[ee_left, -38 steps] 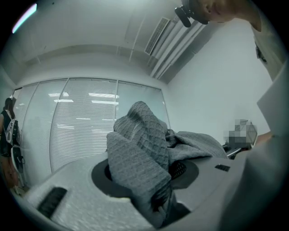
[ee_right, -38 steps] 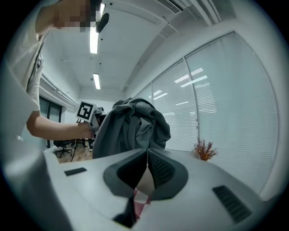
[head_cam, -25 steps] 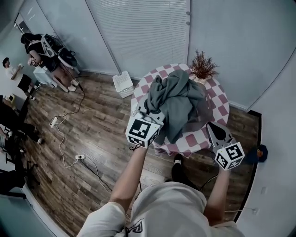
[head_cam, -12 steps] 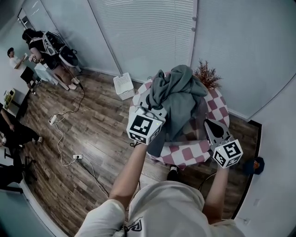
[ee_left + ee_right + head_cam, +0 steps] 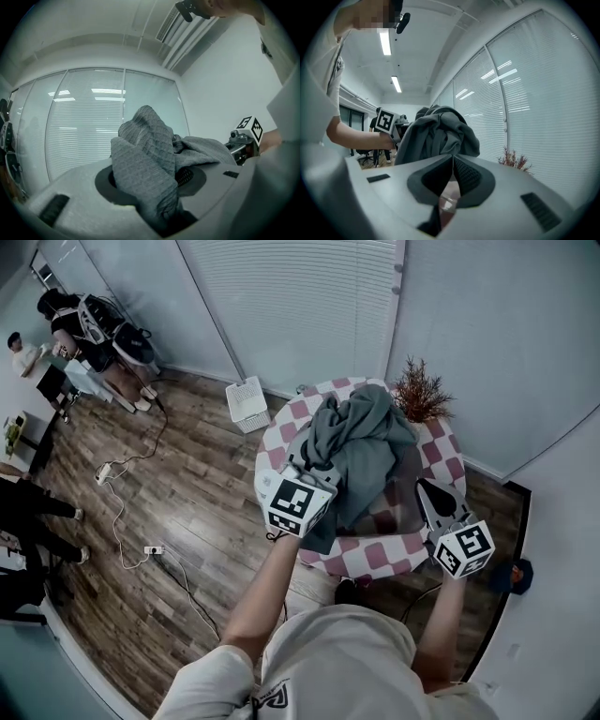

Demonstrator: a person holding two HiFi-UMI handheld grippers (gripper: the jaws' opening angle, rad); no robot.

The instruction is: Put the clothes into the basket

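A bundle of grey clothes point(image 5: 356, 437) hangs over the round table with a checked cloth point(image 5: 375, 554). My left gripper point(image 5: 314, 465) is shut on a fold of it. In the left gripper view the ribbed grey fabric point(image 5: 145, 150) fills the space between the jaws of the left gripper point(image 5: 161, 187) and drapes to the right. My right gripper point(image 5: 427, 488) is to the right of the bundle, apart from it. Its jaws meet with nothing between them in the right gripper view point(image 5: 452, 161). A white basket point(image 5: 247, 405) stands on the floor by the window blinds.
A dried plant point(image 5: 422, 390) stands at the table's far right edge. Cables and a power strip point(image 5: 150, 549) lie on the wooden floor at the left. People point(image 5: 89, 329) and furniture are in the far left corner. Walls close in behind and to the right.
Both grippers have shifted across the table, the left still gripping the grey clothes. The bundle now hangs more over the table's middle. The right gripper stays shut and empty.
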